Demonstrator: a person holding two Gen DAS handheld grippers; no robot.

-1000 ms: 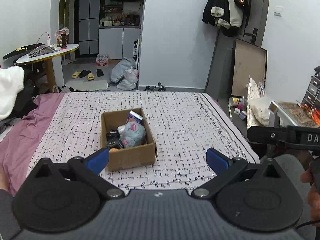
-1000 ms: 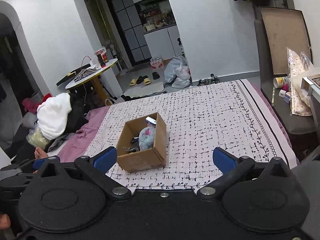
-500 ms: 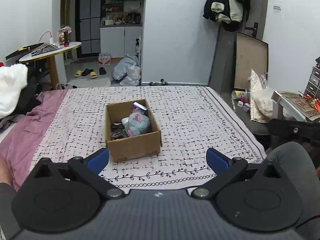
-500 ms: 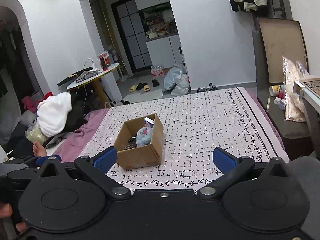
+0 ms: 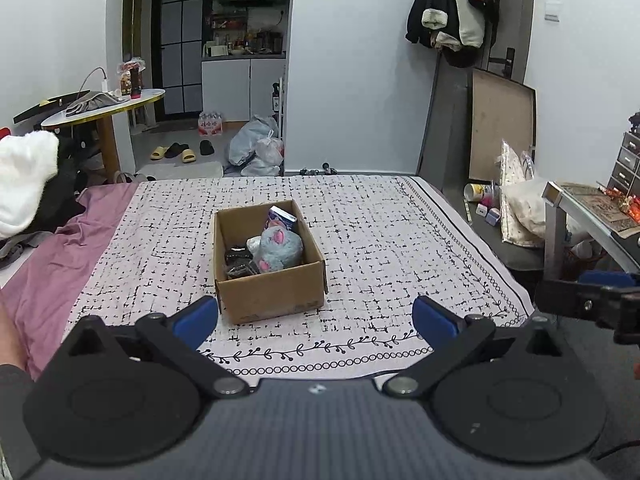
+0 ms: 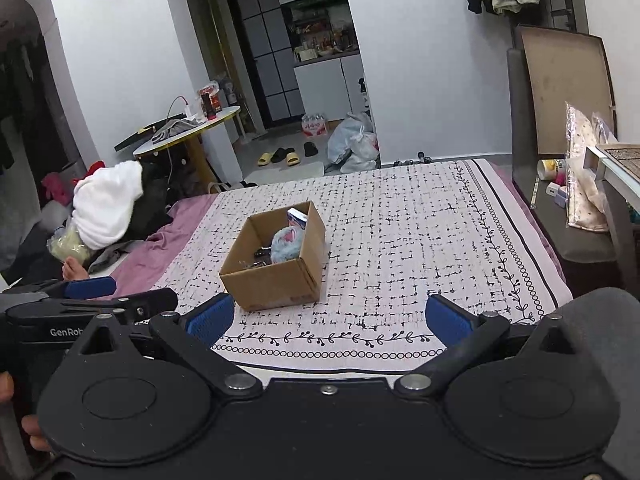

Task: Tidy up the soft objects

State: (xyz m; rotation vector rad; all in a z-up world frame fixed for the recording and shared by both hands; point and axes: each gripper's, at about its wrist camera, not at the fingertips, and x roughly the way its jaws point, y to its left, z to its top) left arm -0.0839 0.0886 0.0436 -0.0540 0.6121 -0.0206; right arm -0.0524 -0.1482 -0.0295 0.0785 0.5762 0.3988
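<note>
A brown cardboard box (image 5: 276,296) stands on the patterned bedspread (image 5: 380,240). In it lie a grey-blue plush toy with pink ears (image 5: 278,250), a small white and blue carton (image 5: 280,218) and dark items (image 5: 238,262). The box (image 6: 276,284) and plush toy (image 6: 286,244) also show in the right wrist view. My left gripper (image 5: 316,320) is open and empty, just in front of the box. My right gripper (image 6: 328,320) is open and empty, near the bed's front edge. The left gripper's side (image 6: 88,300) shows at left in the right wrist view.
A purple sheet (image 5: 56,256) and a white garment pile (image 5: 24,180) lie at the bed's left. A round table (image 5: 104,108) stands behind them. A desk edge (image 5: 580,208) and bags (image 5: 520,200) stand to the right of the bed. Coats (image 5: 452,12) hang on the wall.
Both grippers have drawn back and tilted up, so the box sits farther ahead and more of the room shows. Both jaws stay open.
</note>
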